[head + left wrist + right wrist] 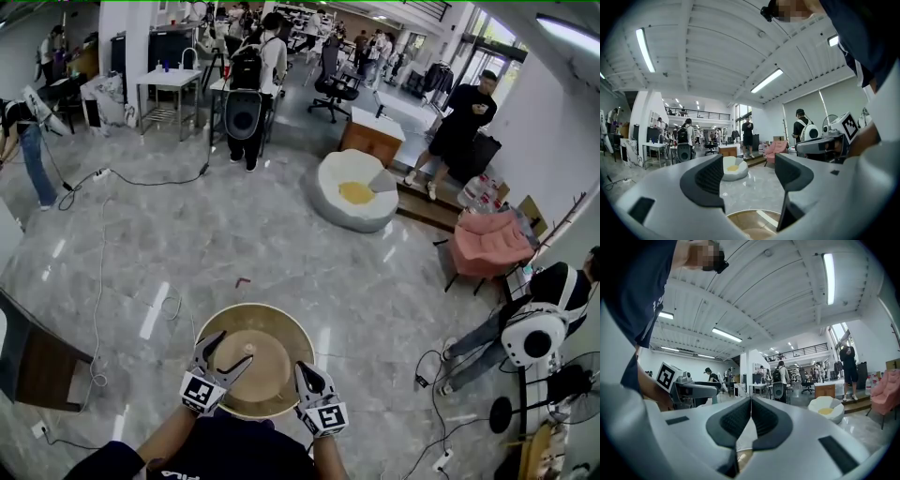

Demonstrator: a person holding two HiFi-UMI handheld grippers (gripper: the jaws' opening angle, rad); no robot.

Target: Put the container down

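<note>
Placing stage: late, by judgement; the container (267,352) appears to be at or close to its resting place, with release partly made.
Container: a round tan bowl-like vessel, seen from above in the head view directly in front of the person, over the grey marble floor (281,244).
Contact with floor: not decidable; no view shows the underside.
Left gripper (234,349): jaws spread wide over the near-left rim, holding nothing; its own view shows only the floor and the rim's edge (750,227) between and below them.
Right gripper (305,373): jaws pressed together at the near-right rim; its own view (751,411) shows the pads meeting with nothing visible between them, the tan vessel (743,459) just beneath.
Done: one side let go; vessel level and centred.
Left: confirm it stands free, then draw both tools clear.
</note>
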